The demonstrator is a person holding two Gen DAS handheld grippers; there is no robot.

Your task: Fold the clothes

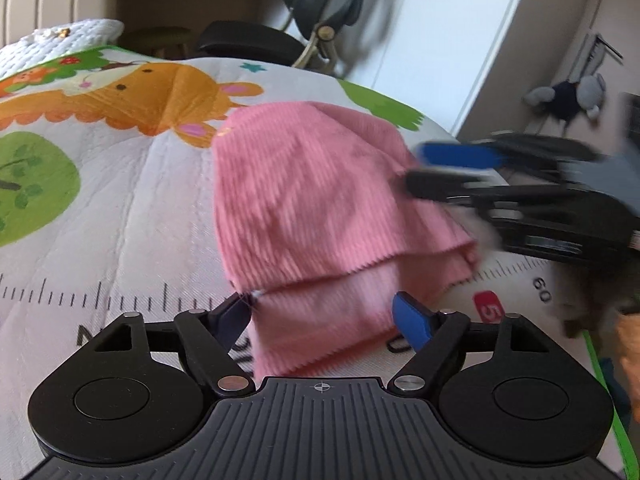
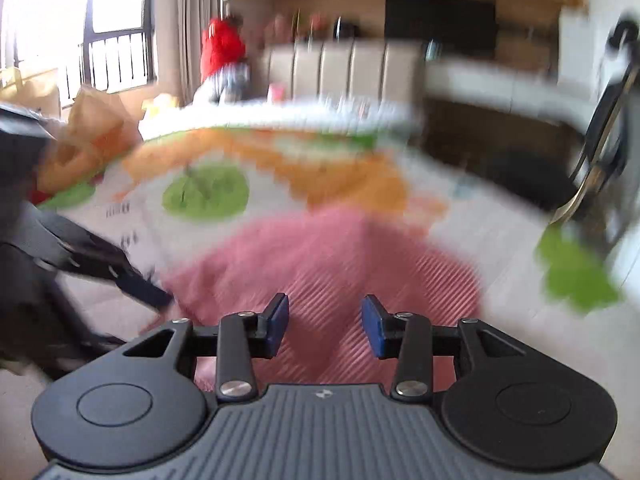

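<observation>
A pink ribbed garment lies folded in layers on a cartoon-print quilt. My left gripper is open, its fingers on either side of the garment's near edge. My right gripper is open and empty, just above the garment, which is blurred in the right wrist view. The right gripper also shows in the left wrist view at the garment's right side. The left gripper shows blurred at the left of the right wrist view.
The quilt has an orange giraffe, green patches and a printed ruler scale. A black office chair and a desk stand behind the bed. A white blanket lies at the far left. A stuffed toy sits at the right.
</observation>
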